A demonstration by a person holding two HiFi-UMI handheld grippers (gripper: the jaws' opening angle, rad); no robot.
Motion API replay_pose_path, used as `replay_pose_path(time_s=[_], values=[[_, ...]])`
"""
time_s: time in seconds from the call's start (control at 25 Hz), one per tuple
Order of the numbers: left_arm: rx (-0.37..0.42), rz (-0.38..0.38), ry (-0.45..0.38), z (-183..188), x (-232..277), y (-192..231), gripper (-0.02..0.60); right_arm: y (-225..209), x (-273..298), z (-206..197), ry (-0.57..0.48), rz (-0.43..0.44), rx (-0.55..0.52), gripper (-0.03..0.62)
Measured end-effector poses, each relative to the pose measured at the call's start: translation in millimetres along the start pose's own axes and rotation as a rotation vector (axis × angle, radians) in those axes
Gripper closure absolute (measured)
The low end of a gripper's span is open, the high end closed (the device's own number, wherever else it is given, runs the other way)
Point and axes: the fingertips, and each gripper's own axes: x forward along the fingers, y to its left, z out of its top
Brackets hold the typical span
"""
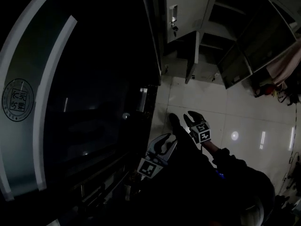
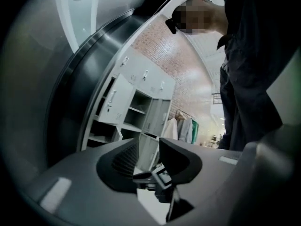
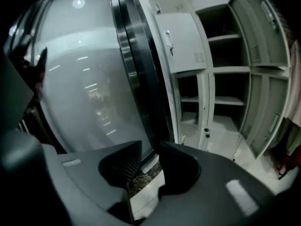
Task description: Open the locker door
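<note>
A bank of grey lockers (image 1: 207,27) stands ahead across the tiled floor. One locker door (image 1: 181,8) with a handle and latch is shut; its neighbours hang open. The same shut door (image 3: 181,41) shows in the right gripper view, and in the left gripper view the shut door (image 2: 113,102) is small and far off. My left gripper (image 1: 165,142) and right gripper (image 1: 182,119) are held low, well short of the lockers. The left gripper (image 2: 149,157) has a narrow gap between its jaws with nothing in it. So does the right gripper (image 3: 150,159).
A curved dark glass wall (image 1: 70,102) with white stripes and a round emblem (image 1: 18,100) fills the left. Open locker doors (image 1: 263,36) jut out at the right. Clothes (image 1: 287,65) hang beyond them. The person's dark clothing (image 2: 254,69) is close behind the left gripper.
</note>
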Motion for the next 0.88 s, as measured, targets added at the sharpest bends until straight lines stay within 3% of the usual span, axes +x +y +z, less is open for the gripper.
replay_pose_path(time_s=[0.08,0.2,0.44,0.56,0.76,0.88], values=[[-0.007,-0.039,0.019,-13,-8,-24,0.464,29,-60,9,-0.082,0.014,-0.013,0.497],[0.003,-0.082,0.034,-26,-17,-61,0.482,58,-136,14,-0.161,0.001,-0.022,0.590],[0.033,-0.145,0.077,-51,-12,-121,0.482,65,-235,12,-0.256,-0.083,-0.035,0.592],[0.053,-0.136,0.083,-55,1,-148,0.486,62,-281,18,-0.317,-0.120,-0.085,0.592],[0.066,-0.116,0.058,-58,24,-201,0.490,56,-359,30,-0.425,-0.100,-0.149,0.592],[0.061,-0.115,0.030,-70,31,-240,0.495,44,-396,17,-0.450,-0.087,-0.178,0.592]])
